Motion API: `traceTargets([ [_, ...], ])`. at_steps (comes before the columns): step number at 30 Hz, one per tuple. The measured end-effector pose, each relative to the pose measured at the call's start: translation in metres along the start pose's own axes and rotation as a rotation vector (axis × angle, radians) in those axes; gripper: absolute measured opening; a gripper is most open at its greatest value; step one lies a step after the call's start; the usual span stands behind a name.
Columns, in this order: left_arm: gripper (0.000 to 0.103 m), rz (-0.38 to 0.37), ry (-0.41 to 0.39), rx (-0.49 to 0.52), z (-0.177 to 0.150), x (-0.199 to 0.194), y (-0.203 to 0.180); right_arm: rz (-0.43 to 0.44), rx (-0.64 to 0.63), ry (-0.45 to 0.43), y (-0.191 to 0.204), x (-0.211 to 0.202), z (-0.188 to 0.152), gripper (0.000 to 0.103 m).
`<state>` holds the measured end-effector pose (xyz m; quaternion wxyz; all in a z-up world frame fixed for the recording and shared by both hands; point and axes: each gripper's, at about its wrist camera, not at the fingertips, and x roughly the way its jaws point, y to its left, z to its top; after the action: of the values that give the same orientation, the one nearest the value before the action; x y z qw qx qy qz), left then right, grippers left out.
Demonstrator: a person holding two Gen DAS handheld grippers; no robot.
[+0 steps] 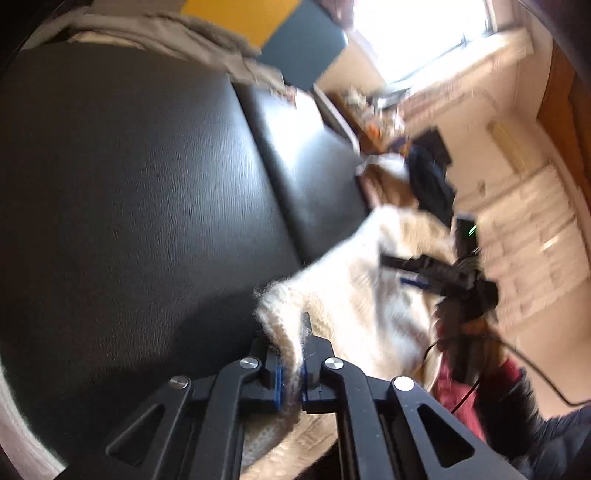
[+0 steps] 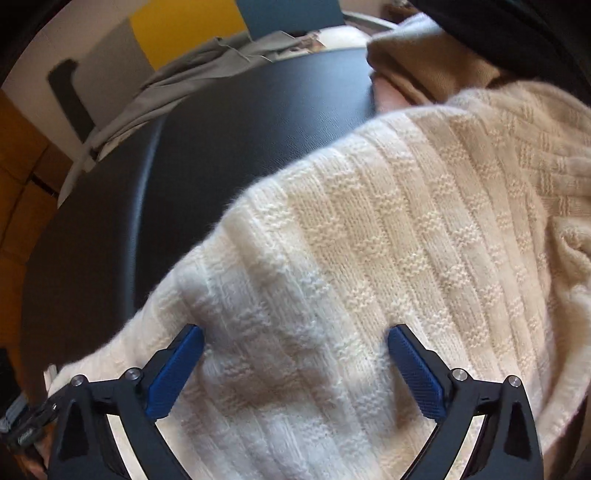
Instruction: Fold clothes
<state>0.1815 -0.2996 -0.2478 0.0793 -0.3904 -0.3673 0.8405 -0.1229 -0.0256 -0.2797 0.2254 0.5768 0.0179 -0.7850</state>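
A cream knitted sweater (image 2: 388, 229) lies spread over a black padded surface (image 2: 240, 140). In the left wrist view my left gripper (image 1: 291, 369) is shut on a fuzzy edge of the cream sweater (image 1: 351, 295), which bunches up between the blue pads. My right gripper (image 2: 295, 365) stands wide open just above the knit, blue pads (image 2: 177, 373) apart with nothing pinched between them. The right gripper (image 1: 432, 273) also shows in the left wrist view, held by a hand in a dark red sleeve (image 1: 465, 391), hovering over the sweater's far side.
A grey garment (image 2: 177, 77) lies bunched along the far edge of the black surface (image 1: 129, 184). A tan garment (image 2: 428, 70) and a dark one (image 1: 428, 181) sit beyond the sweater. Yellow and teal panels and a bright window (image 1: 417, 33) lie behind.
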Motion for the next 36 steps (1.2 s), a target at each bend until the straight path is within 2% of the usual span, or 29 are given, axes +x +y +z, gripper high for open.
traceTargets([
  [2,0.004,-0.035,-0.057,-0.019,0.004,-0.013,-0.002,-0.035,0.031,0.011,0.003,0.006,0.007,0.103],
  [3,0.004,-0.045,-0.082,-0.014,0.006,-0.019,-0.006,-0.046,0.002,0.026,0.010,0.009,0.010,0.103],
  [4,0.004,-0.052,-0.106,-0.006,0.007,-0.025,-0.009,-0.040,-0.051,0.028,0.019,0.010,0.012,0.098],
  [5,0.004,-0.060,-0.120,0.003,0.008,-0.030,-0.013,-0.047,-0.107,0.015,0.027,0.009,0.013,0.071],
  [6,0.004,-0.067,-0.133,0.013,0.009,-0.034,-0.016,-0.053,-0.137,0.010,0.033,0.009,0.014,0.065],
  [8,0.004,-0.082,-0.156,0.020,0.012,-0.042,-0.020,-0.053,-0.167,0.013,0.041,0.007,0.018,0.039],
  [11,0.004,-0.084,-0.197,0.002,0.022,-0.052,-0.019,-0.018,-0.173,0.009,0.047,0.002,0.026,0.017],
  [13,0.004,-0.064,-0.234,0.012,0.037,-0.064,-0.017,0.006,-0.185,-0.013,0.057,-0.006,0.033,0.012],
  [17,0.004,0.014,-0.357,0.089,0.080,-0.098,-0.024,0.101,-0.181,-0.140,0.082,-0.042,0.061,0.012],
  [20,0.004,0.076,-0.469,0.175,0.114,-0.132,-0.041,0.216,-0.164,-0.304,0.118,-0.078,0.091,0.011],
  [21,0.004,0.120,-0.513,0.211,0.126,-0.144,-0.049,0.233,-0.162,-0.359,0.130,-0.087,0.100,0.011],
  [23,0.004,0.201,-0.534,0.222,0.150,-0.147,-0.050,0.241,-0.159,-0.464,0.149,-0.101,0.115,0.011],
  [24,0.005,0.241,-0.542,0.225,0.162,-0.148,-0.051,0.246,-0.157,-0.486,0.156,-0.101,0.125,0.011],
  [25,0.005,0.289,-0.524,0.195,0.178,-0.143,-0.040,0.266,-0.144,-0.476,0.163,-0.091,0.137,0.011],
  [27,0.009,0.383,-0.436,0.119,0.203,-0.122,-0.011,0.294,-0.095,-0.426,0.164,-0.071,0.151,0.022],
  [28,0.010,0.429,-0.390,0.080,0.215,-0.112,0.003,0.297,-0.076,-0.391,0.158,-0.064,0.151,0.039],
  [29,0.010,0.446,-0.350,0.063,0.219,-0.103,0.014,0.302,-0.058,-0.359,0.151,-0.057,0.148,0.048],
  [30,0.013,0.459,-0.312,0.049,0.222,-0.095,0.024,0.308,-0.052,-0.331,0.147,-0.050,0.143,0.049],
  [31,0.014,0.475,-0.291,0.020,0.221,-0.090,0.033,0.310,-0.067,-0.306,0.138,-0.048,0.124,0.049],
  [34,0.017,0.456,-0.240,-0.016,0.210,-0.086,0.047,0.319,-0.114,-0.207,0.118,-0.039,0.071,0.053],
  [36,0.018,0.435,-0.168,-0.050,0.196,-0.087,0.051,0.335,-0.155,-0.126,0.104,-0.033,0.036,0.053],
])
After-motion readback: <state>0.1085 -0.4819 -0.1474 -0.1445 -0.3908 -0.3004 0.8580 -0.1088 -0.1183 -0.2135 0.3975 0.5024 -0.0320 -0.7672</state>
